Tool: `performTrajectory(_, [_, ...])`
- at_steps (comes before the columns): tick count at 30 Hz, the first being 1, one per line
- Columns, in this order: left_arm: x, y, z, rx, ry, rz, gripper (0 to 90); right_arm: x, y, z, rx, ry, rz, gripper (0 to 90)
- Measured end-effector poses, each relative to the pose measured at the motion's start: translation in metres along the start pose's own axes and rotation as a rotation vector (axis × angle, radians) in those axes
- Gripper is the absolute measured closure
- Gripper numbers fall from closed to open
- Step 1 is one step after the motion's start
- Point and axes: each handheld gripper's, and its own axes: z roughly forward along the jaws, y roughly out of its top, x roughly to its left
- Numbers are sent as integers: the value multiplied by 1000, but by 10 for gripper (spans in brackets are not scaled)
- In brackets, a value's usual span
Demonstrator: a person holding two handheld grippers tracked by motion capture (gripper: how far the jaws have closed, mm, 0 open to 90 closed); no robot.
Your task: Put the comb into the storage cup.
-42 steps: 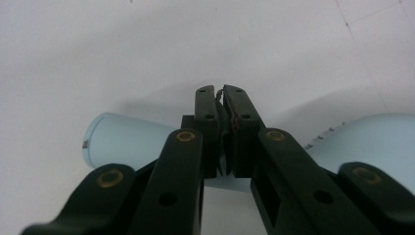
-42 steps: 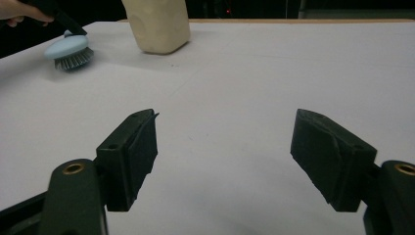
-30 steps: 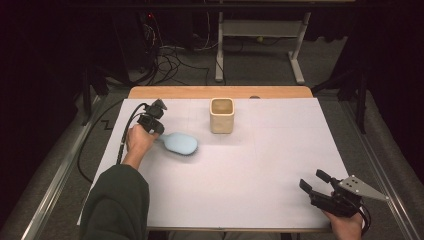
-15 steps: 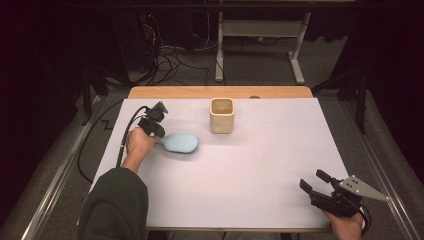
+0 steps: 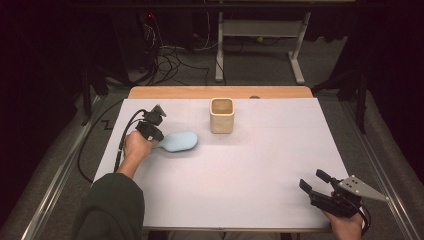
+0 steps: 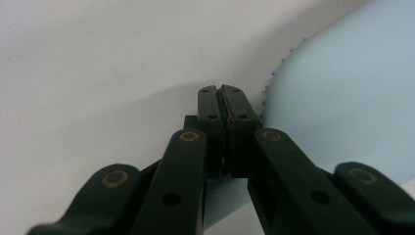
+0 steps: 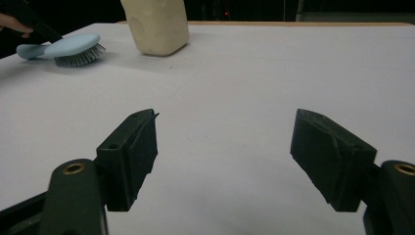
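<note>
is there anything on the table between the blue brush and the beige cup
Nothing visible. The blue brush lies bristles down just left of the beige cup, with bare white table between them. The left gripper is at the brush's handle end, on the side away from the cup.

on the white tabletop (image 5: 240,170) the left gripper (image 5: 150,129) sits at the handle end of a light blue brush (image 5: 179,141), which lies flat left of a cream cup (image 5: 222,115). the cup stands upright near the far edge. the right gripper (image 5: 316,186) rests near the front right corner, fingers apart, well away from both.
</note>
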Motion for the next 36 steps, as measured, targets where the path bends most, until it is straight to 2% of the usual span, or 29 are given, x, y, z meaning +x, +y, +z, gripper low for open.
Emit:
performTrajectory(7, [-1,-6,-2,6,-18,-3,871,1,0,1,3,-2,-2,265])
performTrajectory(19, [-2,-14,-2,24,-24,7,871,1,0,1,4,-3,0,265])
performTrajectory(36, [-7,-29,-4,20,-39,14,871,1,0,1,3,-2,-5,265])
